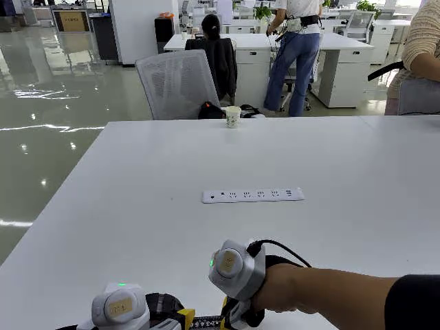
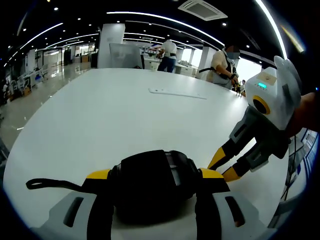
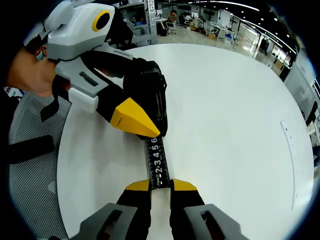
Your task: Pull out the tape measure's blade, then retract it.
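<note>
Nearest us, the left claw point(image 2: 155, 176) is clamped on the tape measure point(image 2: 152, 192), its yellow tips pressing the two sides of the black body. The body sits low on the counter point(image 2: 115, 115), close to the near edge. A thin wrist strap point(image 2: 50, 184) trails from the body on the side away from the right claw point(image 3: 161, 186).

Just beside the left claw, the right claw is closed on the blade point(image 3: 157, 160), pinching it at its tip. Only a short run of blade, the first few numbers, spans the gap between the two claws.

We judge the pinch to be the weak point. The blade is thin, slick and spring-loaded, so a longer pull could drag it out of the right claw and let it whip back into the body. The rounded body could also twist or slide in the left claw if the pull leaves the line of the blade's slot. A skewed pull could kink the blade too. On the return, opening the right claw all at once would let the blade snap home hard.

Well ahead of both claws lies a power strip point(image 1: 253, 195), and beyond it a paper cup point(image 1: 233, 116). Both seem clear of the sideways pull.
</note>
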Demonstrator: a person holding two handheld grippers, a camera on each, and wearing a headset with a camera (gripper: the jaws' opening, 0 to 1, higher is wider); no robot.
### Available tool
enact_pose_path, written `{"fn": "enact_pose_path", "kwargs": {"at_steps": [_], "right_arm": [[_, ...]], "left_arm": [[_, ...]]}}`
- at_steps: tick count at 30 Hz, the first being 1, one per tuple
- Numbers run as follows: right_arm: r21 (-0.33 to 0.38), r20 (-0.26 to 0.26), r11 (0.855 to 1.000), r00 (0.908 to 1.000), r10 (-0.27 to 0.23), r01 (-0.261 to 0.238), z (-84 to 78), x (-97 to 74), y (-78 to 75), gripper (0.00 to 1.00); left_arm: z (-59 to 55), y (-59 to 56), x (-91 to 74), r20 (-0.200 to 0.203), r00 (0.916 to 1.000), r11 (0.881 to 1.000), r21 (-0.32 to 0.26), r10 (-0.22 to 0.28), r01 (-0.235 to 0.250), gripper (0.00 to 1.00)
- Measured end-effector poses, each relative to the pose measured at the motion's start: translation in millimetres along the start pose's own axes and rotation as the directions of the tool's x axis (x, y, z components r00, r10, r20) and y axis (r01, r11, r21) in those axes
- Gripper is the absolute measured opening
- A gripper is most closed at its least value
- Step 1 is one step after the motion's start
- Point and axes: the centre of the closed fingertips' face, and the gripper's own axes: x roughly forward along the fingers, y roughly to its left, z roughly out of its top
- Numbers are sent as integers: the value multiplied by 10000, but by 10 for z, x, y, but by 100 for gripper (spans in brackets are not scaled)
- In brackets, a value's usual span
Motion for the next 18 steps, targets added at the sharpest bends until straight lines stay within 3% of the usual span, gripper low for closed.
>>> {"fn": "enact_pose_path", "kwargs": {"at_steps": [18], "right_arm": [[76,179,10000,9998,-43,42,73,39,10,10]], "left_arm": [[2,16,-9,-36,10000,10000,-73,-11,11,61]]}}
